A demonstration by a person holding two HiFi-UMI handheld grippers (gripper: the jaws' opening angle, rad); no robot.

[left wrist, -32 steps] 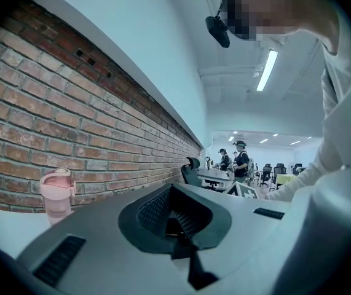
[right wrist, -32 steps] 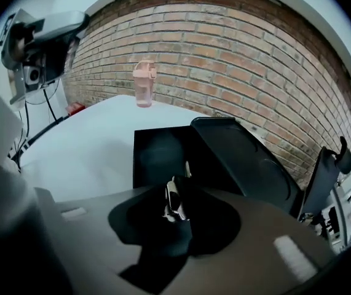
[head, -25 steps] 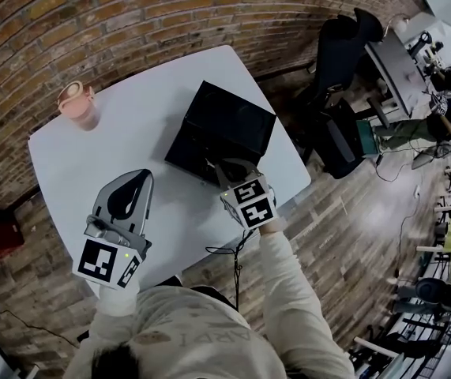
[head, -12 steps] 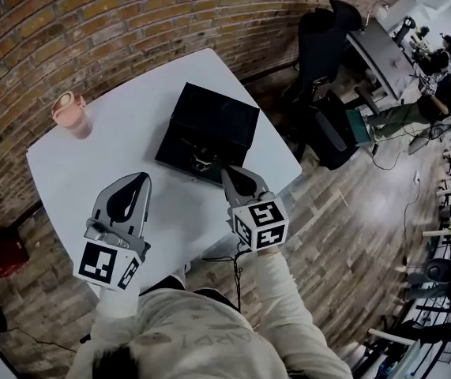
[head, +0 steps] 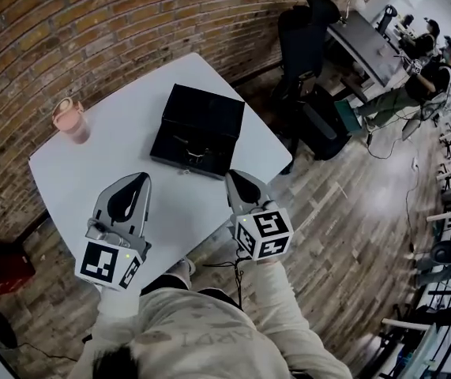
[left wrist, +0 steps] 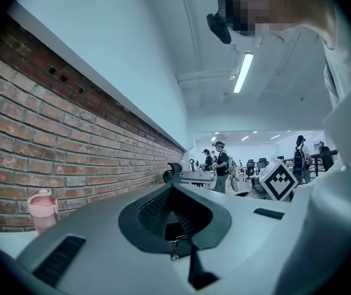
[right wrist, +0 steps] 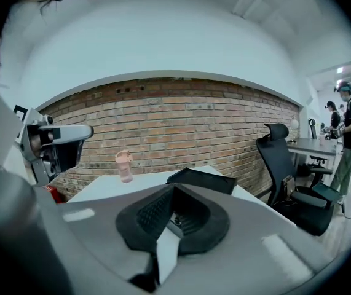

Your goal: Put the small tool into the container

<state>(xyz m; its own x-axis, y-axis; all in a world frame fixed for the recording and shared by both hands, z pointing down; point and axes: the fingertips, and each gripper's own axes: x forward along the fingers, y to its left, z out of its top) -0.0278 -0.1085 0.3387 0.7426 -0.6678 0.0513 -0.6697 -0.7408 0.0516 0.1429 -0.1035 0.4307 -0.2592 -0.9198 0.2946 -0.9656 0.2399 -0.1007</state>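
A black open container (head: 201, 121) lies on the white table (head: 114, 164); it also shows in the right gripper view as the container (right wrist: 203, 180). A small metallic tool (head: 196, 154) rests inside it near the front edge. My right gripper (head: 234, 175) is held at the table's near edge, just short of the container, shut and empty. My left gripper (head: 140, 178) is over the table to the left, shut with nothing between its pads. Each gripper's own view shows its black pads meeting: left gripper (left wrist: 174, 188), right gripper (right wrist: 174, 187).
A pink lidded cup (head: 70, 119) stands at the table's far left by the brick wall. A black office chair (head: 302, 34) and desks with people are at the right. A red basket (head: 0, 268) sits on the floor. A cable (head: 237, 260) hangs at the table's front.
My right gripper has drawn back from the container's front edge toward the person. The left gripper has stayed where it was. The head view has shifted slightly.
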